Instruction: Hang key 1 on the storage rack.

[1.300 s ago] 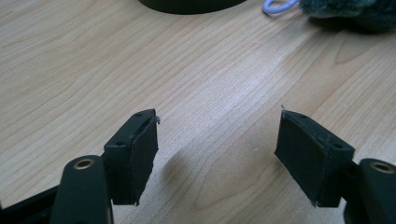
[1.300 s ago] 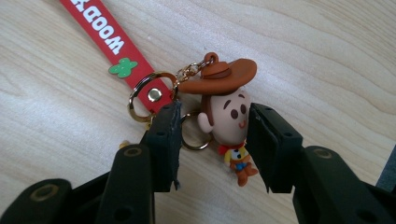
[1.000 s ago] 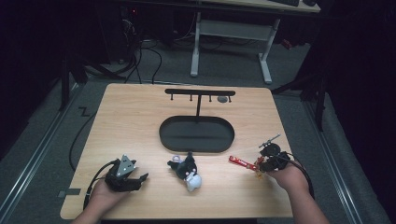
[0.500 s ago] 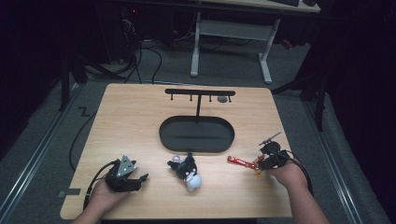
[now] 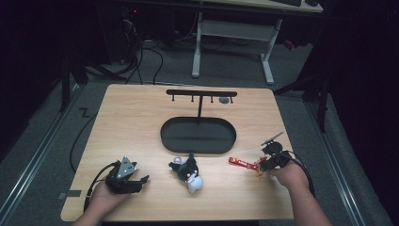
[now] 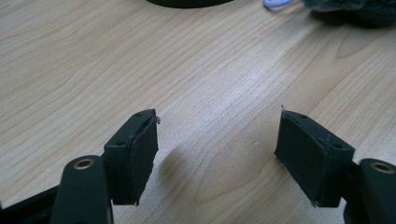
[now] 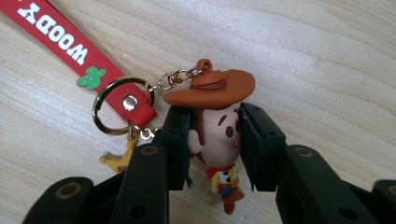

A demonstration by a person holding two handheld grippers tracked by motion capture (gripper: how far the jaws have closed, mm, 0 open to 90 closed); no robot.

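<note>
We are holding the right hand-held gripper down at the right front part of the worktop, and its jaws have just been closing on the cowboy figure of a keychain. In the right gripper view the two black pads are pressing on either side of the figure's head, just under the brim of its brown hat, while its small body is hanging down between the jaws. A short gold chain is running from the top of the hat to a gold key ring, and the red strap printed with "WOODY" and a green cactus is lying flat on the wood, stretching away from the ring. A small yellow star charm is sitting just beside the ring, partly behind the left jaw.

In the high view the red strap is lying to the left of the right hand-held gripper, near the front edge of the black oval tray.

We are resting the left hand-held gripper on the left front part of the worktop with its jaws standing wide apart and nothing between them. A dark plush toy with a white part is lying between the two grippers, well apart from both.
</note>
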